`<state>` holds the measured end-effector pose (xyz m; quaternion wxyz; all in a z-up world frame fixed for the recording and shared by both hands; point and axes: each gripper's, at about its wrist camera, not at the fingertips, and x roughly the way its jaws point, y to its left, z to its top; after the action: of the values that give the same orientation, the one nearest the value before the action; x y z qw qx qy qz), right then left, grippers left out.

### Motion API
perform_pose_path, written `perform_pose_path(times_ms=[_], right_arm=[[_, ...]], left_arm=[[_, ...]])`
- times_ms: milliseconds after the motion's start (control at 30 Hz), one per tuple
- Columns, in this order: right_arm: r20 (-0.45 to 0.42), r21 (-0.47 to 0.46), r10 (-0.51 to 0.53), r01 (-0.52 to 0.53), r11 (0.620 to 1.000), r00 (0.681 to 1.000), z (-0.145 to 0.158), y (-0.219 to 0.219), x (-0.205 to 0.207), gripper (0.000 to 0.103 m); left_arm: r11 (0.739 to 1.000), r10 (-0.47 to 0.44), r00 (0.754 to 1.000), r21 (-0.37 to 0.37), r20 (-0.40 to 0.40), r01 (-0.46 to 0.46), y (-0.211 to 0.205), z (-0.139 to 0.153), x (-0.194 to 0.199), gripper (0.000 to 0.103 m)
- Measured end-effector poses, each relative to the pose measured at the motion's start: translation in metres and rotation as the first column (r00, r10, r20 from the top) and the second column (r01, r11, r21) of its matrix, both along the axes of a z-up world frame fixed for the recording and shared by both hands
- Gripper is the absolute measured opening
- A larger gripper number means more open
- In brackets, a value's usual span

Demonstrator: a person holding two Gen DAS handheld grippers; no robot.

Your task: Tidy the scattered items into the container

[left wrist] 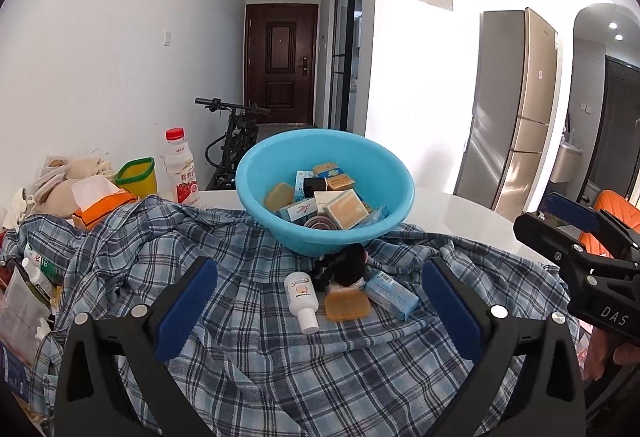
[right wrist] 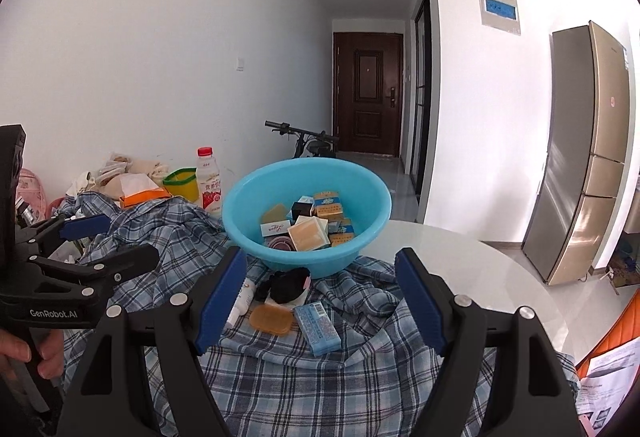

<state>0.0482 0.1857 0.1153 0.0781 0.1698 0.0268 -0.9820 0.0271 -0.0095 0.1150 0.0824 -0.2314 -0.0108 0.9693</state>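
Both our tools stand apart and empty. Straight ahead of the left tool [left wrist: 320,311], on the checked shirt [left wrist: 256,369] before the blue basin [left wrist: 256,173], lies the small white bottle [left wrist: 301,297], cap toward us, lengthwise along our reach; the right tool [right wrist: 320,303] faces the blue box [right wrist: 318,327].

Your left gripper [left wrist: 320,313] tilts slightly downward, jaws spread wide and empty. Your right gripper [right wrist: 320,301] points the same way beside it, jaws partly apart, gripping nothing. Your left hand [right wrist: 20,353] wraps its handle.
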Motion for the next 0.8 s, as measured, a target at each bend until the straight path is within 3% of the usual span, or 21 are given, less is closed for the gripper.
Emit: perform_pose_path(times_ms=[233, 300, 467, 600, 800], right_arm=[[-0.111, 0.018, -0.044, 0.046, 0.999, 0.993, -0.011, -0.003, 0.021, 0.076], [-0.138, 0.013, -0.060, 0.063, 0.998, 0.989, -0.015, -0.003, 0.024, 0.081], [-0.212, 0.026, -0.104, 0.112, 0.993, 0.972, -0.030, -0.003, 0.034, 0.084], [-0.213, 0.020, -0.113, 0.120, 0.993, 0.971, -0.044, -0.001, 0.034, 0.087], [-0.209, -0.037, -0.153, 0.148, 0.988, 0.966, -0.067, 0.010, 0.033, 0.092]], left_arm=[[1.000, 0.004, 0.995, -0.021, -0.097, -0.006, 0.008, -0.016, 0.018, 0.103], [1.000, 0.005, 0.995, -0.022, -0.102, -0.007, 0.010, -0.024, 0.019, 0.103], [0.999, 0.041, 0.988, 0.008, -0.148, -0.040, 0.007, -0.039, 0.022, 0.103], [0.997, 0.078, 0.976, 0.010, -0.204, -0.078, 0.008, -0.052, 0.024, 0.103], [0.994, 0.079, 0.951, -0.046, -0.300, -0.097, 0.013, -0.065, 0.032, 0.103]])
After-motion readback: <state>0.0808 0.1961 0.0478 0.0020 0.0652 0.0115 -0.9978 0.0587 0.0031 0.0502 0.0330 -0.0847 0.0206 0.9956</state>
